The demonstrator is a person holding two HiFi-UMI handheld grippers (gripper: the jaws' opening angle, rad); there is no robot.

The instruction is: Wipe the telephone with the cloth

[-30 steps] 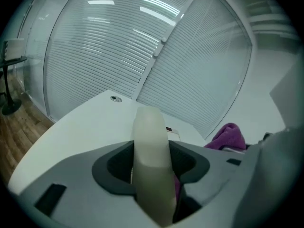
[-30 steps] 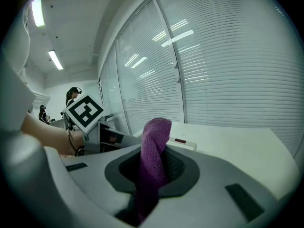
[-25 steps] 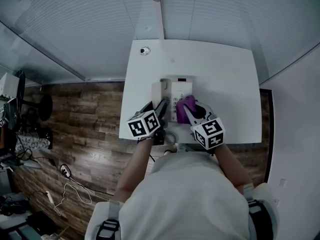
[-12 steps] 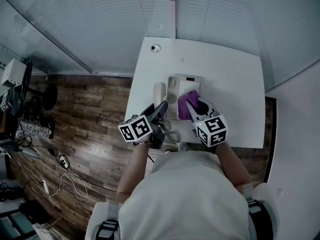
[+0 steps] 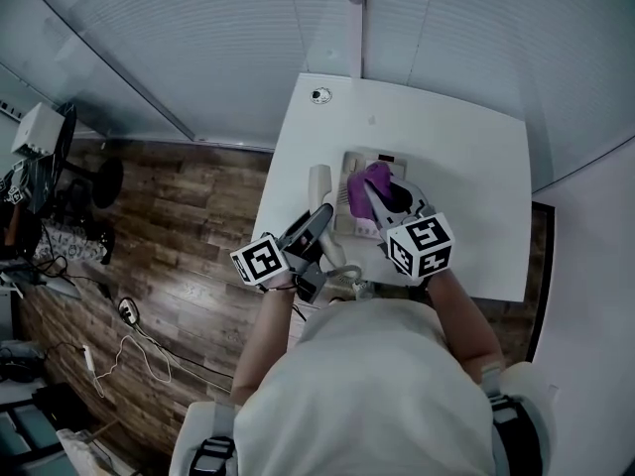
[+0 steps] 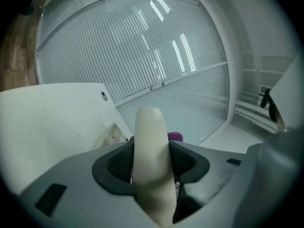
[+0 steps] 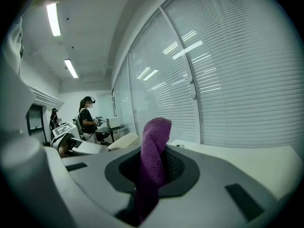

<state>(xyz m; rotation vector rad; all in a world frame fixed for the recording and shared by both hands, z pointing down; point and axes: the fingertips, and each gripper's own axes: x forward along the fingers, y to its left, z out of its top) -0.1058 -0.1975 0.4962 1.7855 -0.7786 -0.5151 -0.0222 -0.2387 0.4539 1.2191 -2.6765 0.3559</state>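
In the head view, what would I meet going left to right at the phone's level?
Wooden floor → cream handset → purple cloth → bare white table. The telephone base is skipped: the cloth overlaps it.

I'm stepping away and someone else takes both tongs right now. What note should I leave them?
Left tongs: shut on the handset, held at the left edge of the phone base and apparently lifted off it.
Right tongs: shut on the purple cloth, which is over the upper part of the base, on the white table.
Done: both things are gripped and the cloth is at the phone. How much is already wiped cannot be told.
Left: wipe the base and the handset, then probably set the handset back.
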